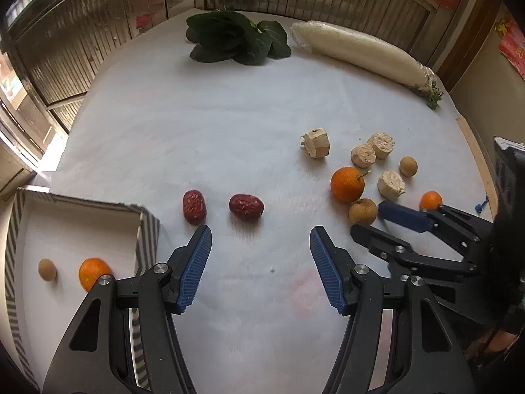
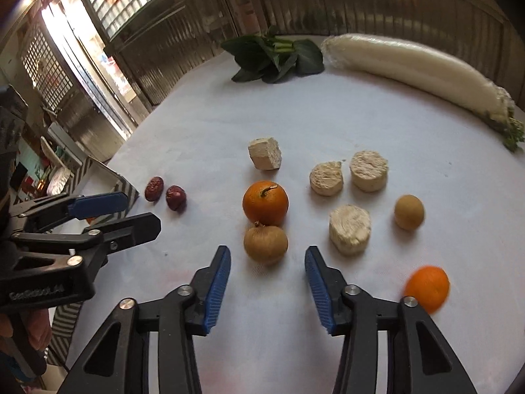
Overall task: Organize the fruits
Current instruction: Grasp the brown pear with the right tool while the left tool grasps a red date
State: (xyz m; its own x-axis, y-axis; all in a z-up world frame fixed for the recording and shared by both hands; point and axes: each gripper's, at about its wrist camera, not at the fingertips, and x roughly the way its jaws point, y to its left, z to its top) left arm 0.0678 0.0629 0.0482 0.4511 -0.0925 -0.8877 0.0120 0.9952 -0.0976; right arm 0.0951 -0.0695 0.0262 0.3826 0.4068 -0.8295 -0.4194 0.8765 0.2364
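Observation:
My left gripper (image 1: 261,236) is open and empty, just short of two red dates (image 1: 194,206) (image 1: 246,206). To its left a striped box (image 1: 144,229) holds a small orange (image 1: 93,272) and a brown longan (image 1: 47,269). My right gripper (image 2: 267,257) is open and empty, its jaws on either side of a brown round fruit (image 2: 265,243) that touches a large orange (image 2: 265,202). A second longan (image 2: 409,212) and a small orange (image 2: 428,287) lie to the right. The right gripper also shows in the left wrist view (image 1: 370,220), and the left gripper in the right wrist view (image 2: 131,210).
Several pale cut root pieces (image 2: 349,229) (image 2: 369,170) (image 2: 326,178) lie among the fruit, one more (image 2: 265,153) farther back. Leafy greens (image 2: 279,57) and a long wrapped white radish (image 2: 420,69) lie at the far edge of the white-clothed table (image 1: 197,124).

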